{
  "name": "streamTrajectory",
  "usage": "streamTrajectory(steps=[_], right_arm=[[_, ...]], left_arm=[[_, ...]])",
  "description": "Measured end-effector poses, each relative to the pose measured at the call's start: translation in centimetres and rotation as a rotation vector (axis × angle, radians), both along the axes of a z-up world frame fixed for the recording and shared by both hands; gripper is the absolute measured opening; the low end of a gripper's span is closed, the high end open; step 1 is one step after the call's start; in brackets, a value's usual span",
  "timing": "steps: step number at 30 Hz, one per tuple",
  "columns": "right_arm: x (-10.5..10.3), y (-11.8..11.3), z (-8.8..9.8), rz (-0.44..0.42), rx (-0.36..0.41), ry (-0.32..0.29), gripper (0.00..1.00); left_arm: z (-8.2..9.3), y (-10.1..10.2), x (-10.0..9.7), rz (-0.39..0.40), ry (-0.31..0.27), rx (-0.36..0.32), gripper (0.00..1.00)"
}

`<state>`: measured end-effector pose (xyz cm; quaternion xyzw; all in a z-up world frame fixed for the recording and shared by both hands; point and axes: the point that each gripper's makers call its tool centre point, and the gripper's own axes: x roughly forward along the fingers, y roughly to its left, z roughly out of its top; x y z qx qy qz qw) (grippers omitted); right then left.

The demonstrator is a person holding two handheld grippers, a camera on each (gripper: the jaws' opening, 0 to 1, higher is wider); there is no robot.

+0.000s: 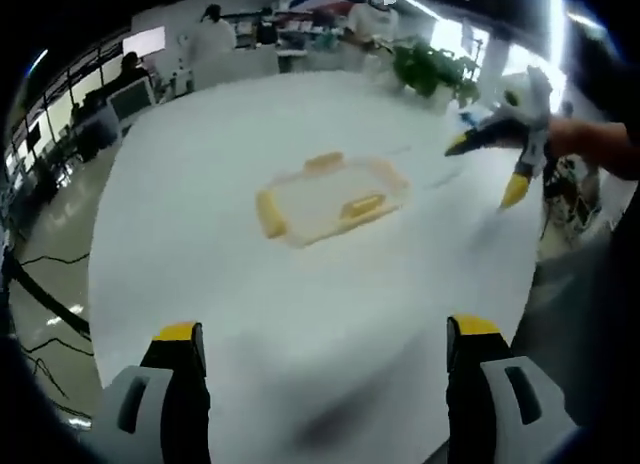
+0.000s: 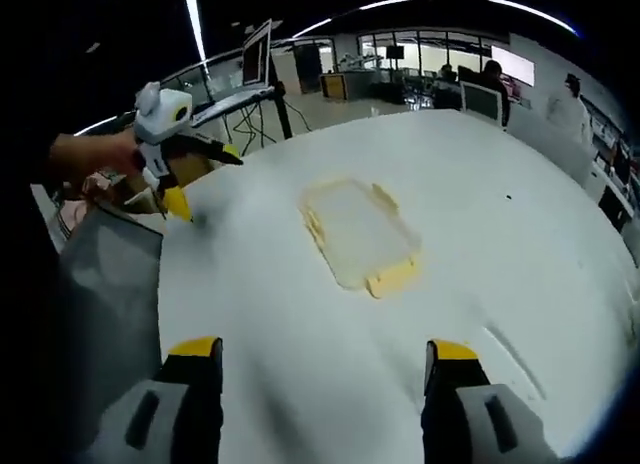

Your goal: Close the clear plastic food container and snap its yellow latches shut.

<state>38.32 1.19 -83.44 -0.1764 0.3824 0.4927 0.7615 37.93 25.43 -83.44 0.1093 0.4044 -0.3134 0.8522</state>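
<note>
A clear plastic food container (image 1: 332, 199) with yellow latches (image 1: 270, 214) lies on the white table (image 1: 200, 244), its lid on top. The right gripper view has it (image 2: 360, 232) at the table's middle, a yellow latch (image 2: 392, 277) sticking out toward me. My left gripper (image 1: 325, 344) hangs open over the near table edge, well short of the container. My right gripper (image 2: 325, 359) is open too, nothing between its jaws. Each gripper appears in the other's view, held in a hand: the right one (image 1: 490, 164) at the table's right edge, the left one (image 2: 200, 179) at its left edge.
A green plant (image 1: 432, 69) stands beyond the far table edge. Desks with monitors (image 1: 130, 99) and people fill the room behind. A laptop on a stand (image 2: 255, 59) sits left of the table. Floor cables (image 1: 40, 304) run on the left.
</note>
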Motion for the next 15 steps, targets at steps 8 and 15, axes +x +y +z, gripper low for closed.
streamTrajectory(steps=[8,15], right_arm=[[1.8,0.9,0.0,0.061,-0.011,-0.082,0.79],[3.6,1.3,-0.5,0.118,-0.054,-0.106,0.61]], left_arm=[[-0.2,0.1,1.5,-0.101,-0.013,0.026,0.99],[-0.6,0.5,2.7,-0.184,-0.015,0.064,0.99]])
